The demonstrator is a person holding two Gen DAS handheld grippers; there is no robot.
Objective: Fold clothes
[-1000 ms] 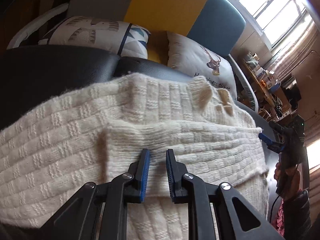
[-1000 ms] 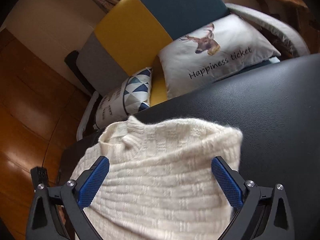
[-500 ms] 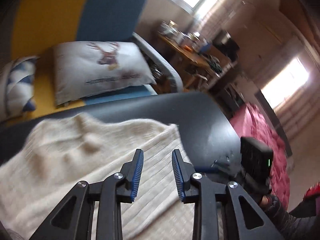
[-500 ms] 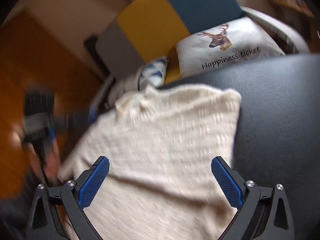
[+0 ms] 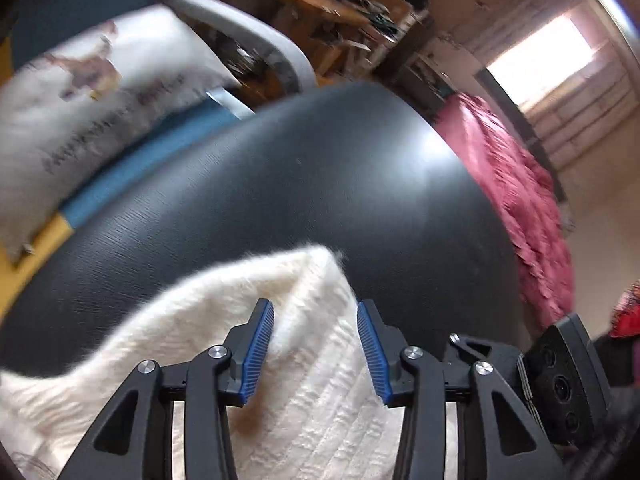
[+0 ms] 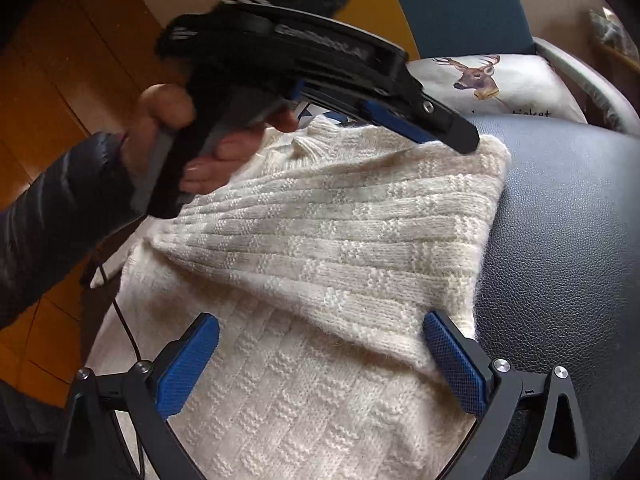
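Left wrist view first: the left gripper (image 5: 316, 344) has its jaws apart, they've just been opening, and the top corner of the cream knit sweater (image 5: 316, 400) sits in the gap between the blue pads (image 5: 258, 352) without either pad pressing on it. So nothing's actually gripped there. Ahead of the fingertips it's just bare black leather table (image 5: 320, 184), and beyond that, up to the left, a deer-print cushion (image 5: 92, 92) on a blue and yellow chair (image 5: 148, 140). A shaggy red rug (image 5: 516, 208) is off to the right of the gripper.

Right wrist view is sharper. The right gripper (image 6: 320, 360) is spread wide and hovers over the sweater (image 6: 340, 240), which lies partly folded on the table (image 6: 568, 240), with one layer laid diagonally over the rest. The folded edge runs down to the right-hand pad (image 6: 454, 364), though whether they touch I can't tell; the left-hand pad is over plain knit. No grip on this side either. Further ahead, the person's left hand (image 6: 176, 140) in a dark sleeve (image 6: 56, 208) holds the other gripper (image 6: 452, 130), tip down at the sweater's far right corner near the collar (image 6: 316, 136).
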